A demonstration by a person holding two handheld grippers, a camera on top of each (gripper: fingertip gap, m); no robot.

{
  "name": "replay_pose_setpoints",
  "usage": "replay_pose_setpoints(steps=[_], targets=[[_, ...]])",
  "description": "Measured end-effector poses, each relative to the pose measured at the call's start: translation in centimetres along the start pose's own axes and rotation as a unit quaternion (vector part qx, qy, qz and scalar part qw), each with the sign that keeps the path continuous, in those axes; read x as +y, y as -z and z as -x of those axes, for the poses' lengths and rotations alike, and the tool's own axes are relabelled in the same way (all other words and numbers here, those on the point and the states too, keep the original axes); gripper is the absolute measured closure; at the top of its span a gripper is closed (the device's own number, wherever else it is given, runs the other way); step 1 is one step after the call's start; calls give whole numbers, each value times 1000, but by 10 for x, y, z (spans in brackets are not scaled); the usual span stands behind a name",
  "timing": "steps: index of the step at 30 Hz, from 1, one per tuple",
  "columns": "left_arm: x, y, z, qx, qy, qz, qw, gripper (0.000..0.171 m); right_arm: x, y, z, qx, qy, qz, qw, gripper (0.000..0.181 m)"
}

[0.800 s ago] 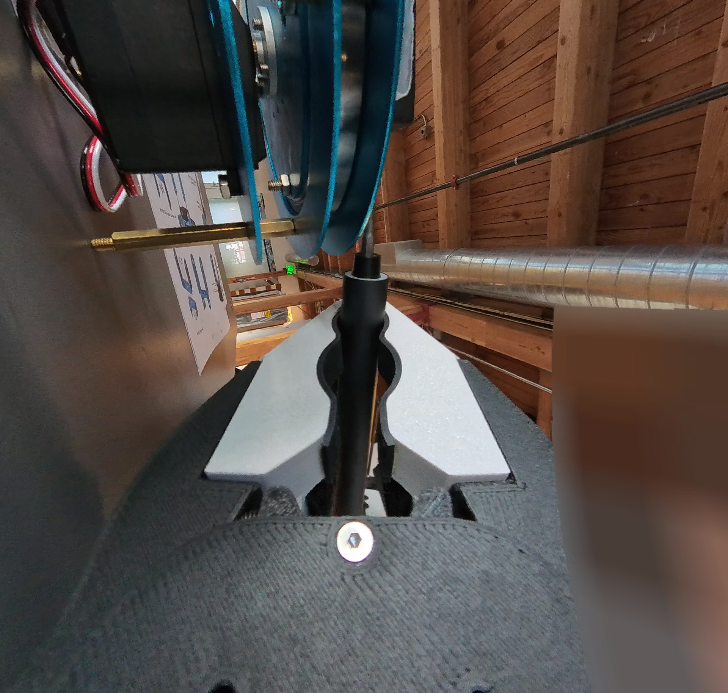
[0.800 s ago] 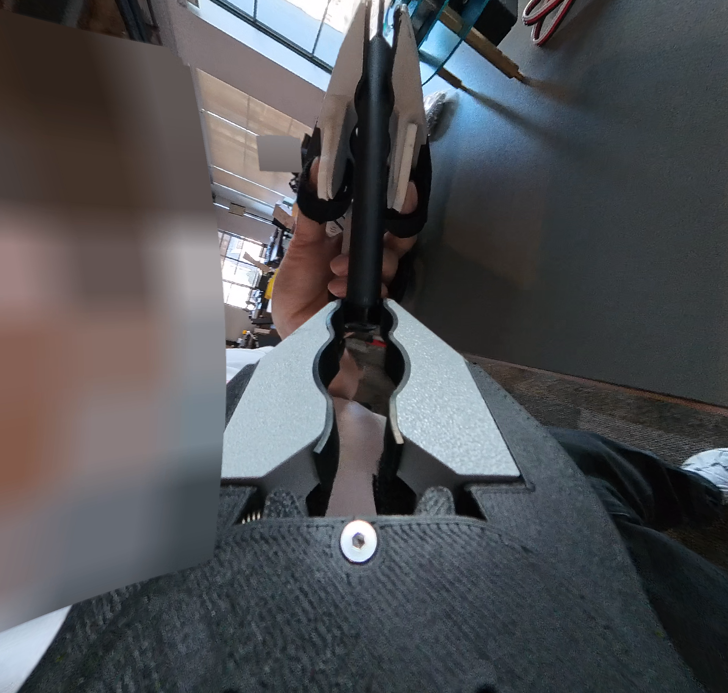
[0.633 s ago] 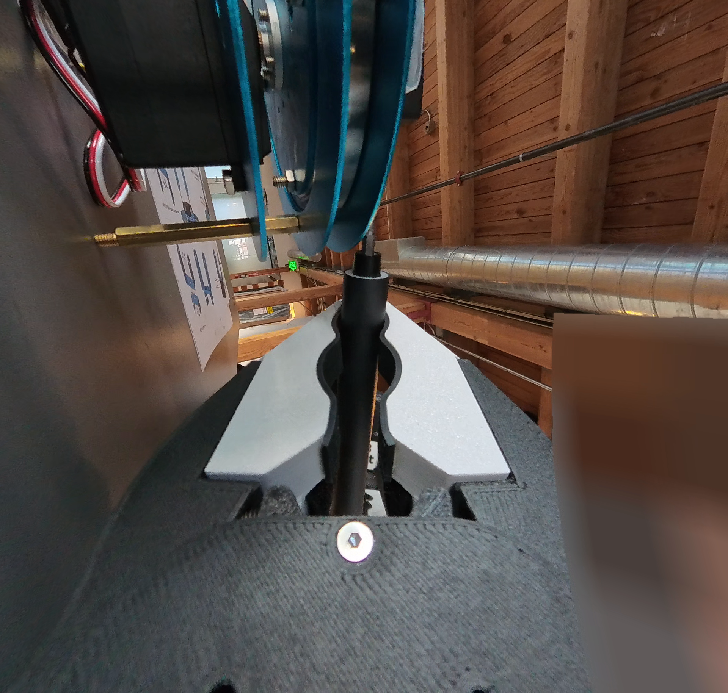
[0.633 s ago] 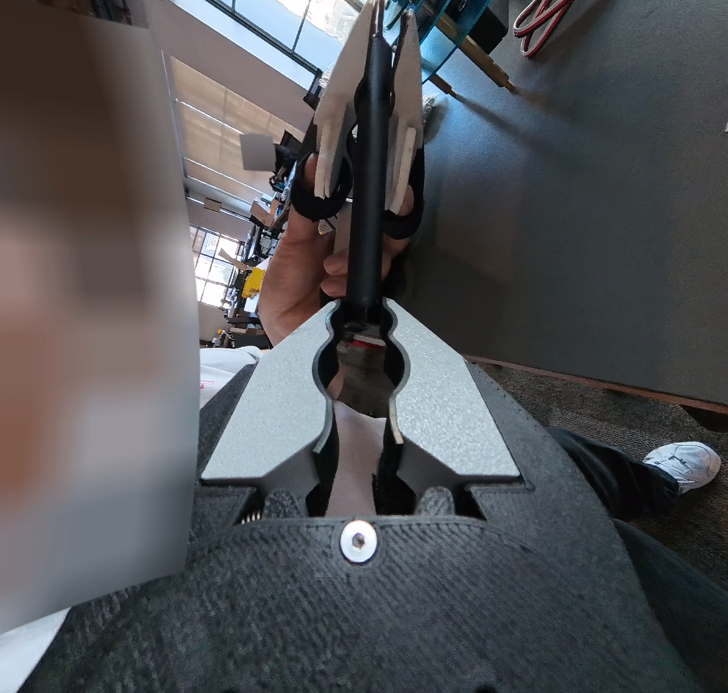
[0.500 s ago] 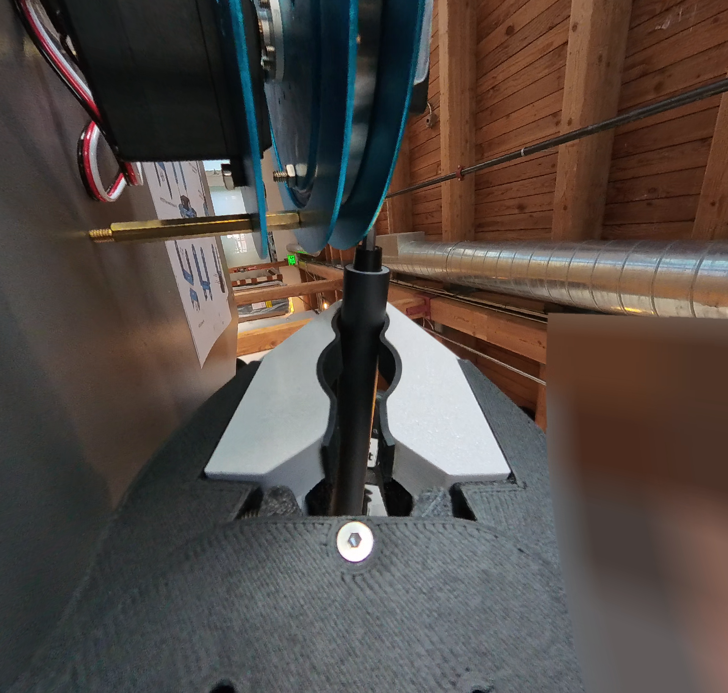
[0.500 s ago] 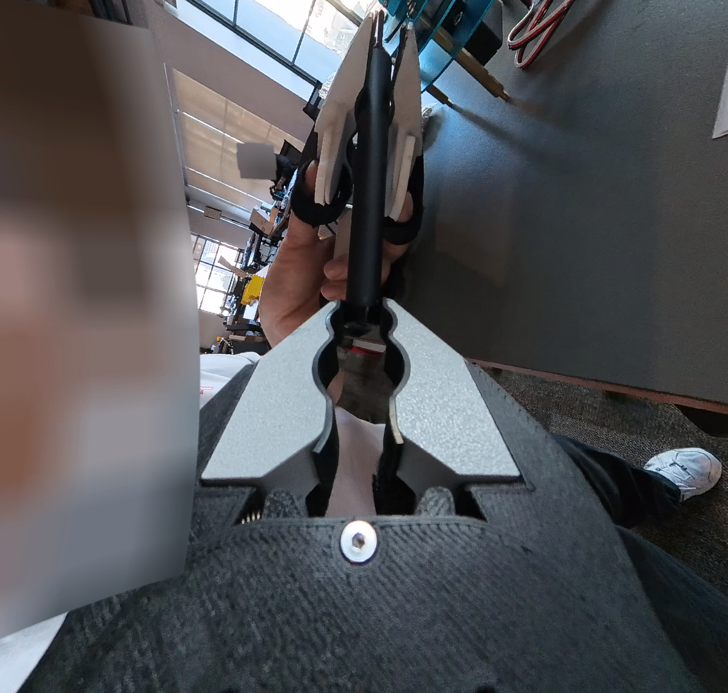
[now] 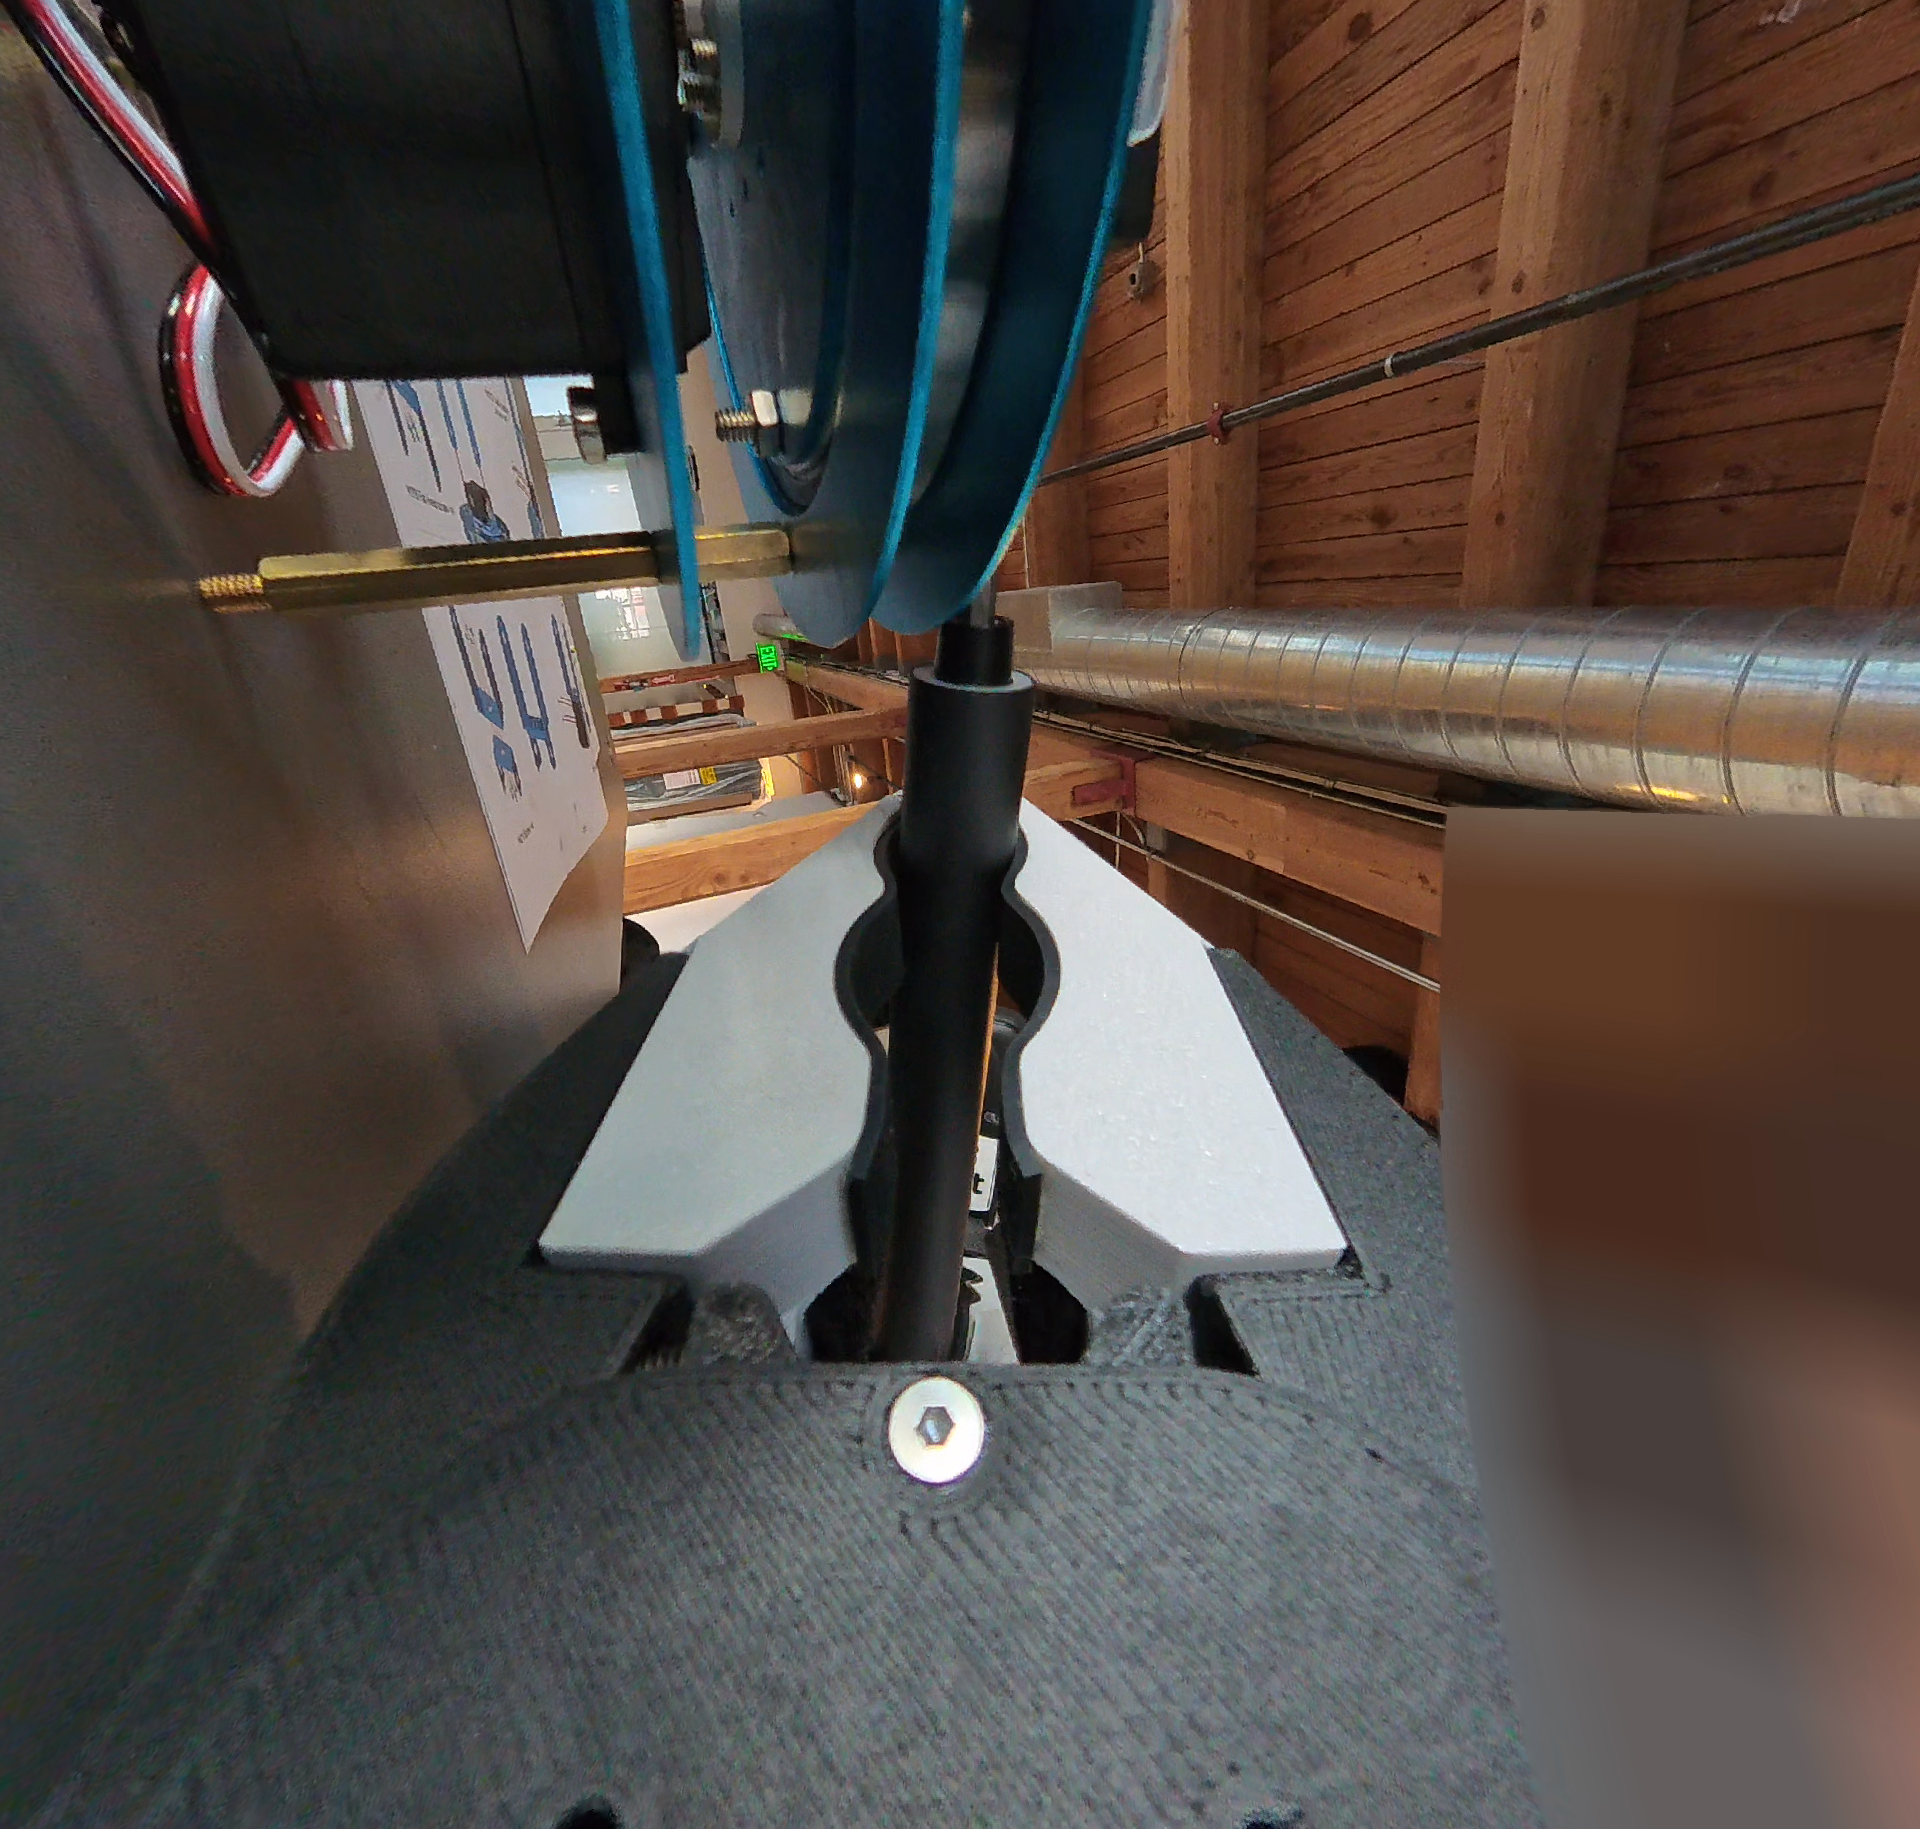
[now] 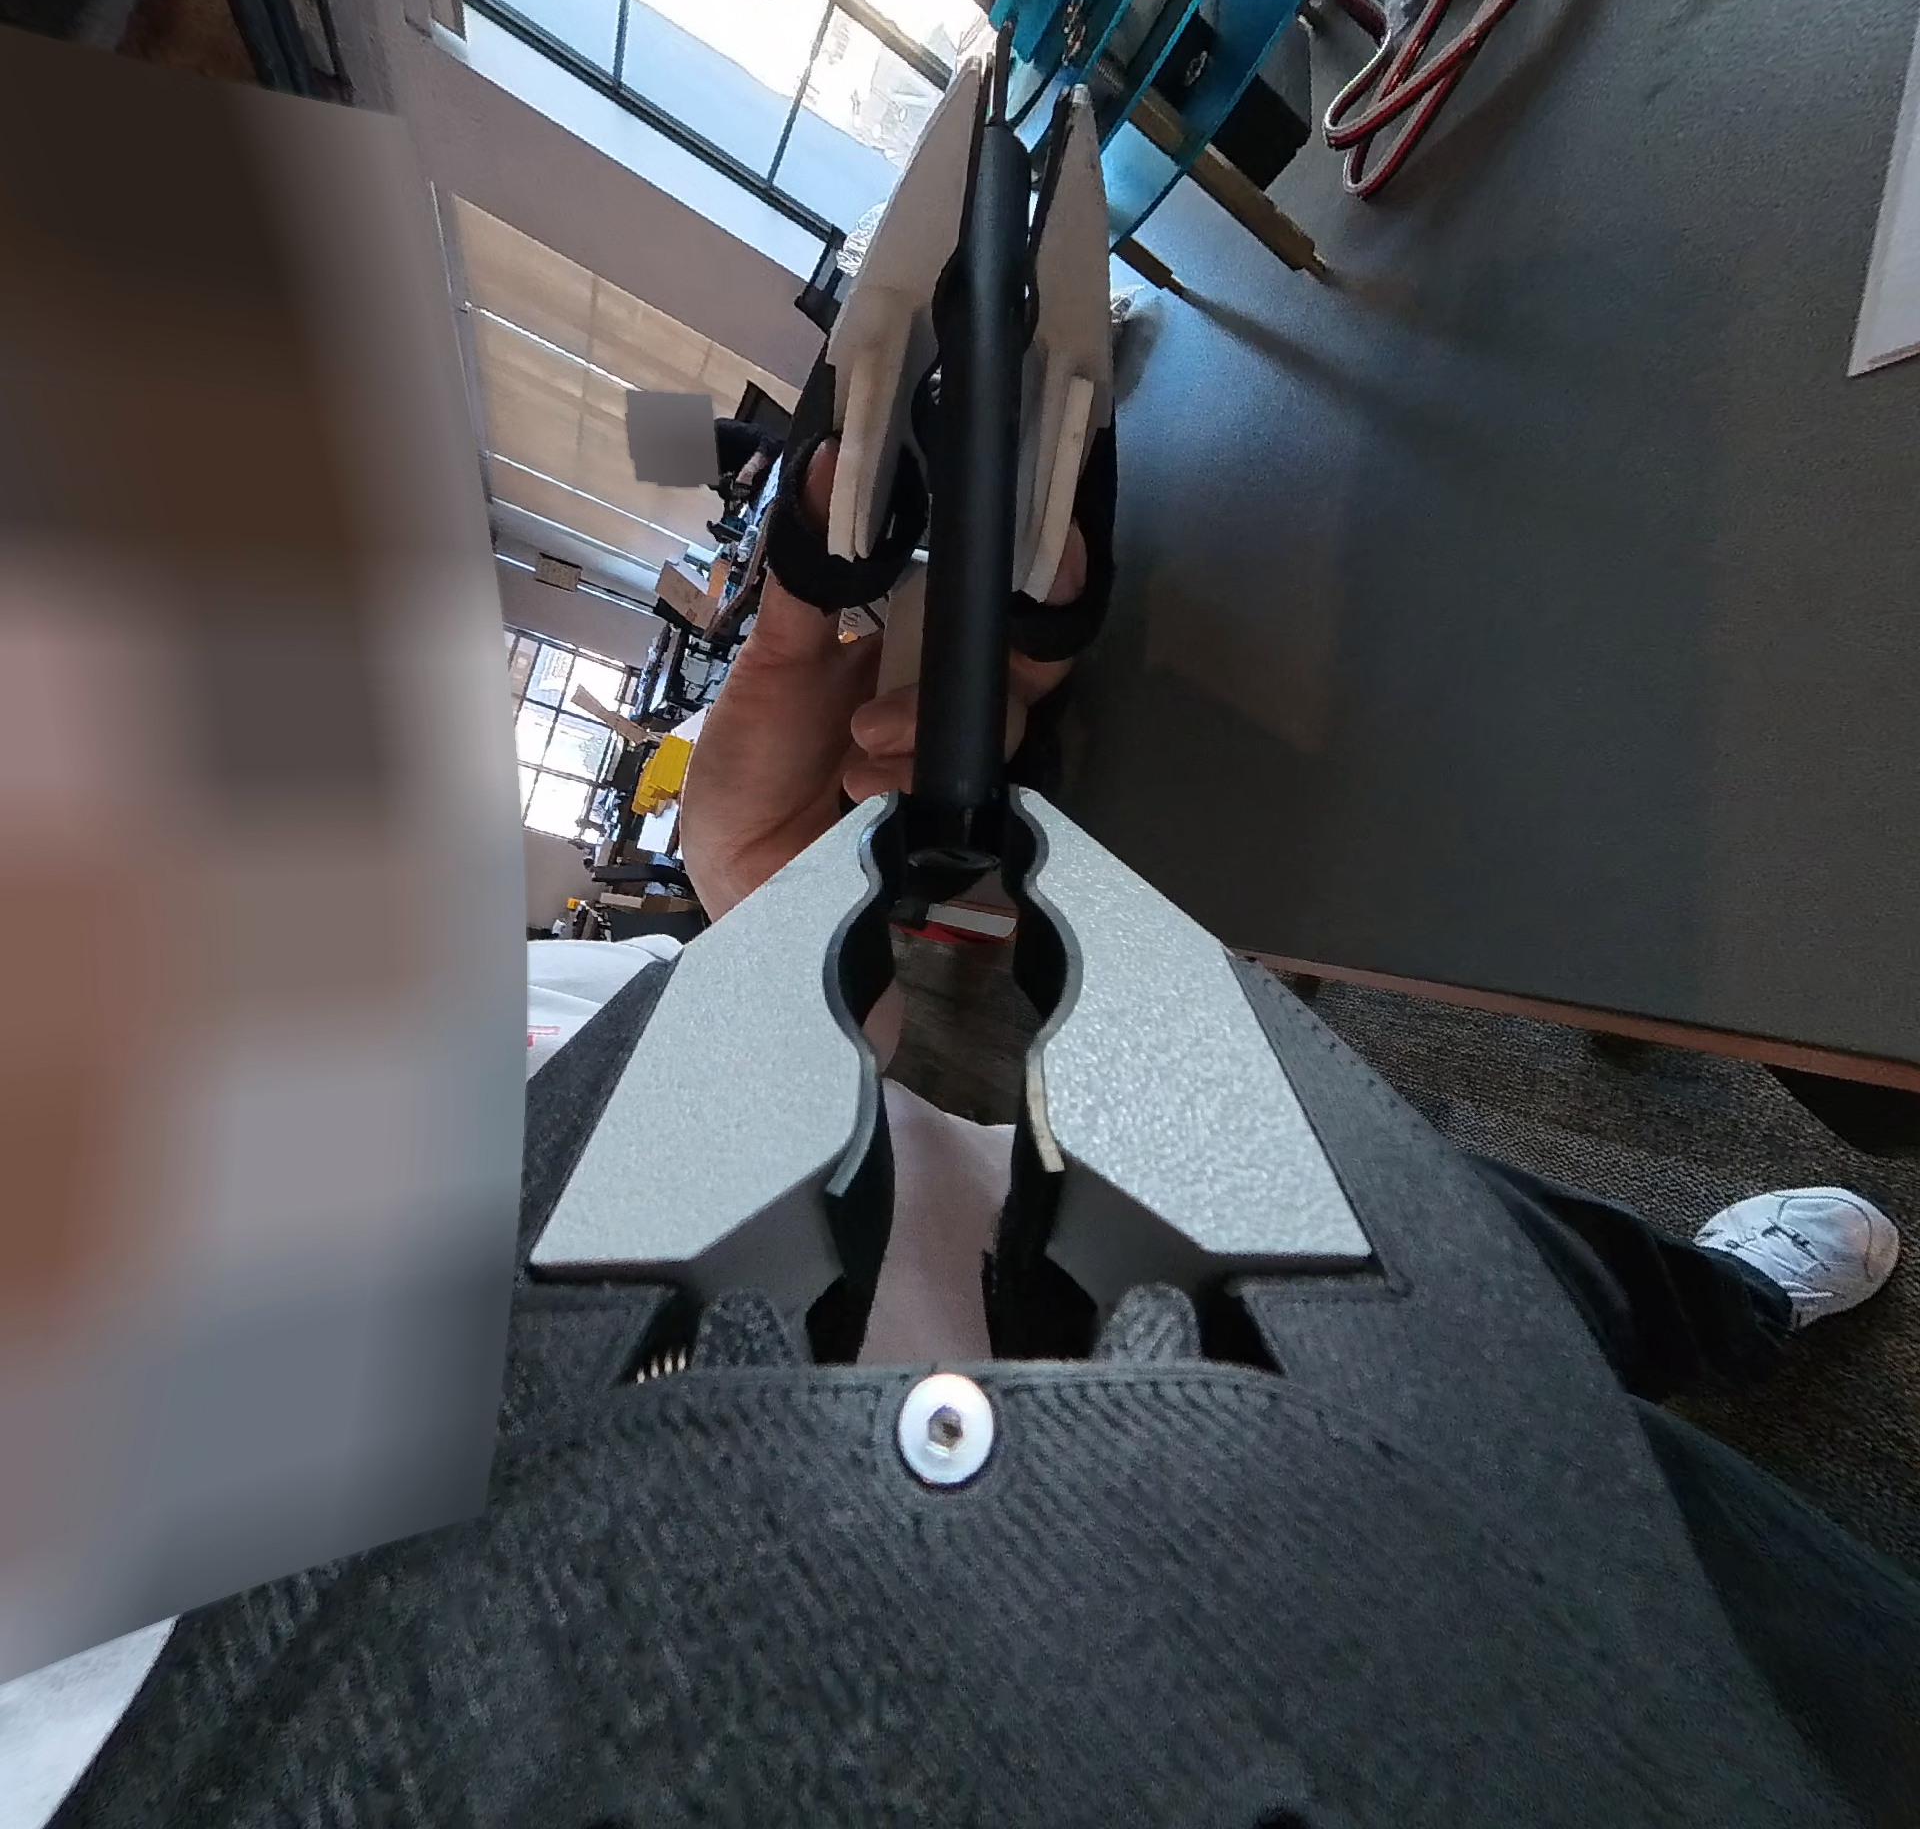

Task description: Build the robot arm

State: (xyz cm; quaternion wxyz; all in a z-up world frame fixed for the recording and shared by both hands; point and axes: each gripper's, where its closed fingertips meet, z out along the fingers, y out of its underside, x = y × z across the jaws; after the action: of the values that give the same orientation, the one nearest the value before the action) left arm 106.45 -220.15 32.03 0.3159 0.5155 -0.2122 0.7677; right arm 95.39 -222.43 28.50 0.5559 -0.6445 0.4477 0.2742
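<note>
The left gripper (image 7: 951, 844) has its fingers closed tight on a black screwdriver (image 7: 951, 948), whose thin tip reaches up into the blue disc assembly (image 7: 883, 221) — a black motor block (image 7: 395, 138) and a brass post (image 7: 468, 574) sit beside it on the grey bench (image 7: 156, 896). The right gripper (image 8: 951, 823) has its fingers pinched on the screwdriver's rear end, at the very tips. Red-and-white wires (image 8: 1392, 86) loop near the assembly, and a white sheet (image 8: 1891, 252) lies at the bench's edge.
</note>
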Motion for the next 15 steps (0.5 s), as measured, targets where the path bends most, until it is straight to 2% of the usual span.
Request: replay_pose_setpoints(steps=[15], targets=[[-2,-1,0,1,4,-4,1000,162,-4,1,1,4,7,2,1000,165]])
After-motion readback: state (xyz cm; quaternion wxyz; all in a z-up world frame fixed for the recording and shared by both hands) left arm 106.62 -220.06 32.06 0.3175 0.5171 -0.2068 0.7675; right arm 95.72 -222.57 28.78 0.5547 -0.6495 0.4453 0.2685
